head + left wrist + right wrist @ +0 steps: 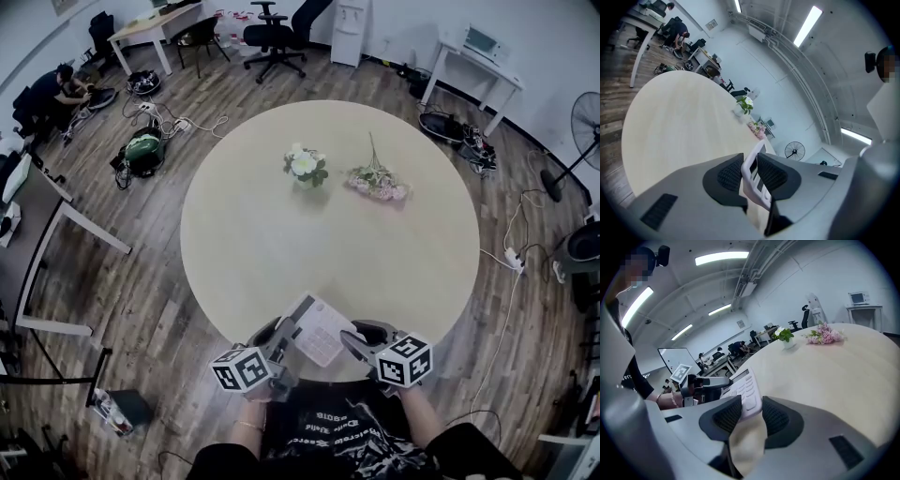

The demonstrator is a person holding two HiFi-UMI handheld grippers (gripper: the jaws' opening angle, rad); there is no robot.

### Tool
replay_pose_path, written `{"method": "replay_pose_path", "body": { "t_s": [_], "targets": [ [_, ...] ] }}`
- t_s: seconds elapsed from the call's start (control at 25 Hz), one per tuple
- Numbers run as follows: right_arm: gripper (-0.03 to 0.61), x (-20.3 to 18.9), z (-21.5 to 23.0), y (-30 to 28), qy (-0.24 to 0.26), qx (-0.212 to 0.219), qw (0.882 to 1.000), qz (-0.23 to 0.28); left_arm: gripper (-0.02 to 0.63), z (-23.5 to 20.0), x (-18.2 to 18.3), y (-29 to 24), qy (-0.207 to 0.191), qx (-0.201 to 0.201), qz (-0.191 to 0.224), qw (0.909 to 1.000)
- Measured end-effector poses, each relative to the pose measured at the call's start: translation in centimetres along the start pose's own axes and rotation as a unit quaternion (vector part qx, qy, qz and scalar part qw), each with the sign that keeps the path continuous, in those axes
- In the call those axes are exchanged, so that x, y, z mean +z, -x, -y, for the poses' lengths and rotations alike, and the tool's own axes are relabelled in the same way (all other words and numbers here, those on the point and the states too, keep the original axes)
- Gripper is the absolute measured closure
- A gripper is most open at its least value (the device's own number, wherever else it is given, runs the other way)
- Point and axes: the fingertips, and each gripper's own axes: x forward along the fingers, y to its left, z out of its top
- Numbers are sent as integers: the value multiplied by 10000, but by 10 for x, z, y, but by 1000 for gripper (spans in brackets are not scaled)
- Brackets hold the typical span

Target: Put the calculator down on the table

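A white calculator [319,328] hangs tilted over the near edge of the round beige table [262,234], between my two grippers. My left gripper [284,341] is shut on its left edge. In the left gripper view the thin white edge [752,168] is pinched between the dark pads of the left gripper [750,177]. My right gripper [356,339] is at the calculator's right corner. In the right gripper view the keypad corner [746,391] sits between the jaws of the right gripper [751,417], with a thin gap at the right-hand pad.
On the far half of the table stand a small vase of white flowers [306,167] and a pink bouquet [377,181] lying flat. Around the table are desks, office chairs [274,37], floor cables and a standing fan [583,127].
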Motion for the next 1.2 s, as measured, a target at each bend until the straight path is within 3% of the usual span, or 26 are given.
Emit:
{"method": "replay_pose_path", "body": {
  "t_s": [0.64,0.96,1.2],
  "targets": [
    [430,76,27,-69,349,231,9991,58,512,-32,86,-32,-137,421,507,9977],
    [428,97,63,-106,164,243,9995,-79,511,-56,115,-73,-220,659,410,9967],
    [428,102,85,-131,-51,255,9993,-263,511,-76,121,-98,-57,747,133,9971]
  ]
}}
